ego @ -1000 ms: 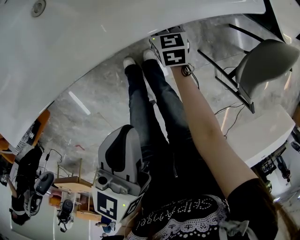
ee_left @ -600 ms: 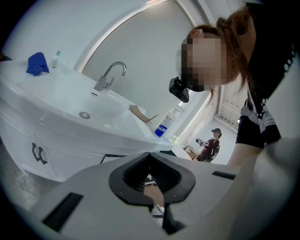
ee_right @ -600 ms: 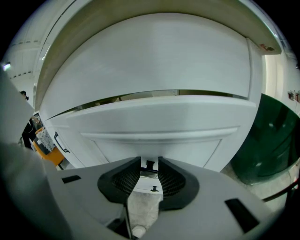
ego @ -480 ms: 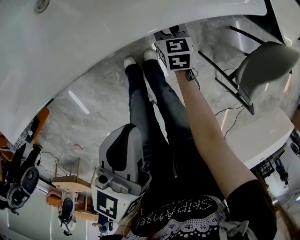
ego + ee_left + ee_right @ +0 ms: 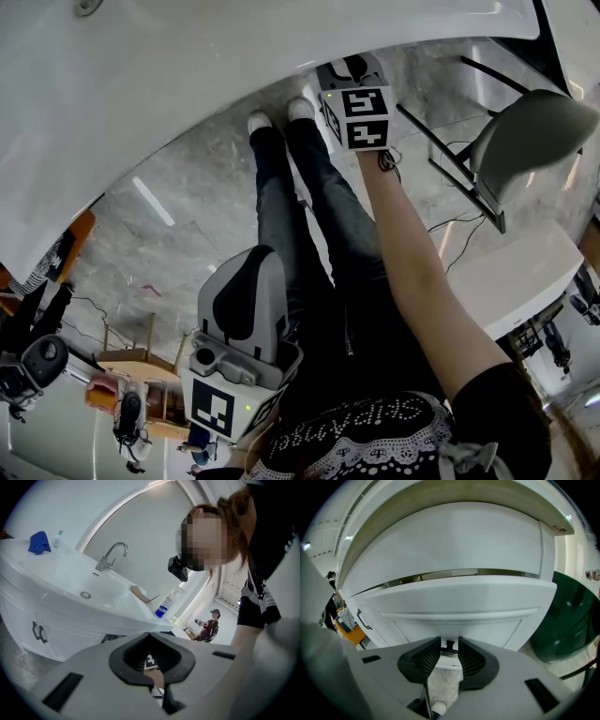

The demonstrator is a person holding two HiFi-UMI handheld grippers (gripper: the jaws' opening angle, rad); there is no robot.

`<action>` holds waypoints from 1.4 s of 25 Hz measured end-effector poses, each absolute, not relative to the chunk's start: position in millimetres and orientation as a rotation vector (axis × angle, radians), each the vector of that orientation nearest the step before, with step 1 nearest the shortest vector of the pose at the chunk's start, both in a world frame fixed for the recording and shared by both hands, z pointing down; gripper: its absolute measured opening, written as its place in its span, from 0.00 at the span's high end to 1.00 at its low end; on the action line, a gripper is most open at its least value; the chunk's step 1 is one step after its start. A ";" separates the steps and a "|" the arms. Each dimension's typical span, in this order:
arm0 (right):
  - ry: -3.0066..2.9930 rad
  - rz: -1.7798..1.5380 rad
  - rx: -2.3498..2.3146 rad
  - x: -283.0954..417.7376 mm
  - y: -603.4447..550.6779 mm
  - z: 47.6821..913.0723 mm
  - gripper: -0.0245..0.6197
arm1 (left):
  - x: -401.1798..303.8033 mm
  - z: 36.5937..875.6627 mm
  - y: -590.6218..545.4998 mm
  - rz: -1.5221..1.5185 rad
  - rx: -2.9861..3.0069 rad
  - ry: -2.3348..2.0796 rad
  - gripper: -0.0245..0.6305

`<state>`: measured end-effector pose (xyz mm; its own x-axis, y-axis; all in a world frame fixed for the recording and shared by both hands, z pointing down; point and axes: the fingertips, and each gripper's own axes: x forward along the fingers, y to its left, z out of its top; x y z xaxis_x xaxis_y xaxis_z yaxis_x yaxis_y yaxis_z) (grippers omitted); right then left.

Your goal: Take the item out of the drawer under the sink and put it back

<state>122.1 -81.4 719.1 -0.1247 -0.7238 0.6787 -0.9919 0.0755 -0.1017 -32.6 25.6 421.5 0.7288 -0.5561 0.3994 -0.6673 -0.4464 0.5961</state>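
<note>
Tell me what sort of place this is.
Probably a bathroom: a white washbasin with a chrome faucet, a pump bottle beside it, and a vanity drawer underneath.

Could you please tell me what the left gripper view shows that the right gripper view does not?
Only the left gripper view shows the sink top: the faucet, a blue cloth, a blue-labelled pump bottle and the person. Only the right gripper view shows the drawer front, its dark handle between the parted jaws of the right gripper, and a dark green container beside it. Both show the white cabinet under the sink with a dark door handle.
</note>
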 end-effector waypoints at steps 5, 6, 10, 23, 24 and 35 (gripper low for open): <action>-1.904 0.782 1.682 119.8 -71.5 719.2 0.77 | -33.9 419.2 24.1 0.173 2.166 -0.909 0.96; -1.904 0.783 1.680 119.6 -68.7 719.4 0.77 | -34.2 418.9 23.8 0.171 2.167 -0.908 0.96; -1.905 0.785 1.670 119.1 -55.6 720.5 0.77 | -34.3 418.6 25.0 0.166 2.172 -0.906 0.96; -1.900 0.799 1.660 118.6 -29.0 720.4 0.77 | -32.9 415.9 32.3 0.165 2.188 -0.892 0.96; -1.899 0.801 1.659 118.6 -27.2 720.9 0.77 | -32.7 416.4 33.5 0.168 2.187 -0.890 0.96; -1.910 0.801 1.657 118.9 -17.6 719.5 0.77 | -28.0 416.9 36.6 0.177 2.185 -0.880 0.96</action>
<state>118.9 -17.6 719.5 -0.1475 -0.7052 0.6935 -0.9889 0.0932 -0.1155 -28.0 36.6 416.9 0.7528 -0.5374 0.3802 -0.6425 -0.4739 0.6022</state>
